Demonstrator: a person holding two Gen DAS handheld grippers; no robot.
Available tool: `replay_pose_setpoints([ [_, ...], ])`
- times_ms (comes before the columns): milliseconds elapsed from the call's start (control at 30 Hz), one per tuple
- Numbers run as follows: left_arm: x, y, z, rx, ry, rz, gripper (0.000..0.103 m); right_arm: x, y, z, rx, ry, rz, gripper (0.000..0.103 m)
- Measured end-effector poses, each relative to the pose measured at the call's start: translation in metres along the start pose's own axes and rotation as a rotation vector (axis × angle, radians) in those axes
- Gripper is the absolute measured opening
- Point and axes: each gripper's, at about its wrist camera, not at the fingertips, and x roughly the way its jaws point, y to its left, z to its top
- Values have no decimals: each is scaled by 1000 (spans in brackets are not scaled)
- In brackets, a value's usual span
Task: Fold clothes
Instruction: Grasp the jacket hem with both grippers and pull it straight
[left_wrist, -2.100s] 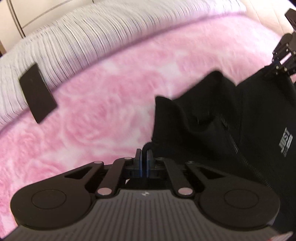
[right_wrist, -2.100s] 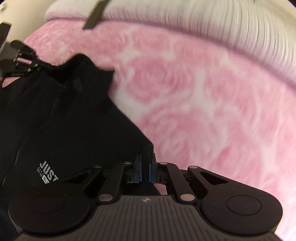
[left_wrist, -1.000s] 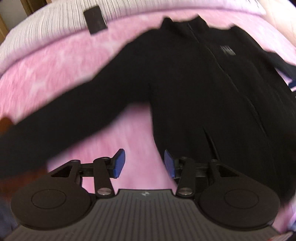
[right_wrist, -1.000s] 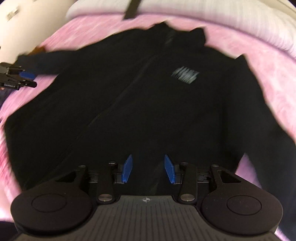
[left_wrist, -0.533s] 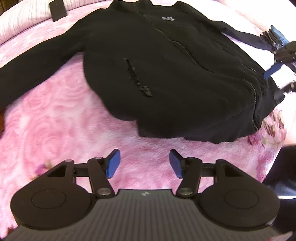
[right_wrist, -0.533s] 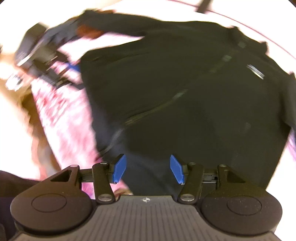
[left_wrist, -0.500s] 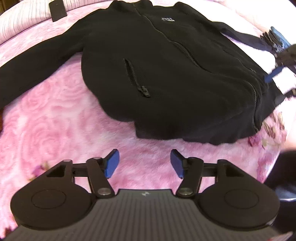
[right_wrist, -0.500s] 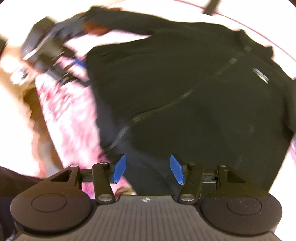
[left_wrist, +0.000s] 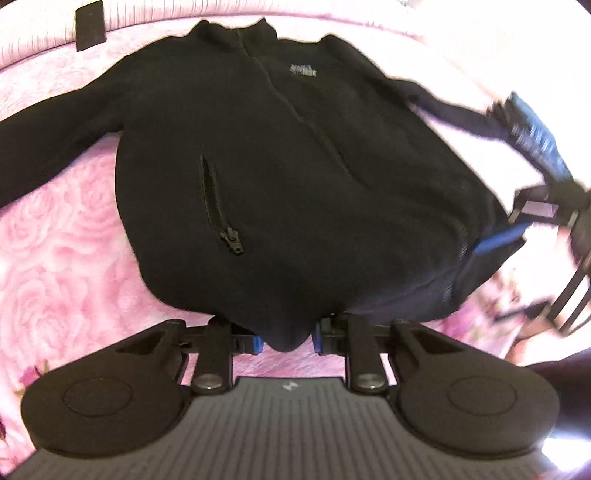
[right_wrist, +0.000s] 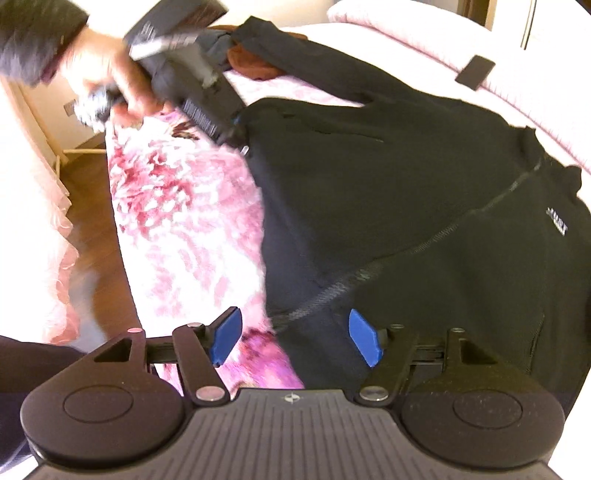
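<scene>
A black zip-up fleece jacket (left_wrist: 295, 166) lies face up on a pink rose-patterned blanket (left_wrist: 62, 258), sleeves spread out. My left gripper (left_wrist: 286, 338) is at the bottom hem near the left corner, its jaws open with the hem fabric bulging between the blue pads. My right gripper (right_wrist: 295, 336) is open at the hem by the zip's lower end (right_wrist: 317, 295), right pad over the fabric, left pad over the blanket. The jacket (right_wrist: 424, 192) fills the right wrist view. The left gripper also shows there at the far hem corner (right_wrist: 236, 136).
A small black rectangular object (left_wrist: 89, 24) lies on the white striped bedding beyond the collar; it also shows in the right wrist view (right_wrist: 476, 72). The bed edge and wooden floor (right_wrist: 92, 229) are on the left there. A brown item (right_wrist: 251, 62) lies by the sleeve.
Both grippers let go of the jacket's shoulders, opened, and drew back to the bottom hem. In the last half second the left gripper moved forward onto the hem.
</scene>
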Motion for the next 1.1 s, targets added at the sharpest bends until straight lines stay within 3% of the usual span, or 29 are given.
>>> replay_pose_setpoints([
  [133, -17, 4, 12, -20, 4, -84, 18, 18, 37, 5, -99, -9, -88, 73],
  [367, -26, 20, 23, -59, 24, -191, 17, 54, 63, 16, -111, 13, -334, 73],
  [467, -27, 26, 22, -56, 24, -222, 18, 65, 73, 13, -171, -17, -454, 53],
  [533, -28, 28, 19, -36, 32, -231, 18, 67, 72, 13, -162, -21, -515, 28],
  [567, -30, 29, 18, -31, 34, -235, 18, 67, 70, 14, -145, -22, -526, 22],
  [600, -31, 30, 16, -25, 35, -239, 18, 64, 69, 16, -126, -18, -530, 1],
  [900, -53, 38, -20, 3, 6, -200, 17, 17, 55, 26, 12, -1, -470, 0],
  [933, -50, 41, -25, -7, 9, -193, 23, 17, 57, 25, 16, 5, -459, 0],
  [967, -46, 47, -28, -36, -6, -202, 41, 17, 59, 24, 24, 14, -449, 0],
  [1033, -38, 59, -33, -95, -35, -220, 62, 17, 61, 19, 53, 25, -432, 1],
  [1100, -30, 71, -37, -154, -65, -238, 65, 14, 59, 13, 106, 30, -418, 9],
])
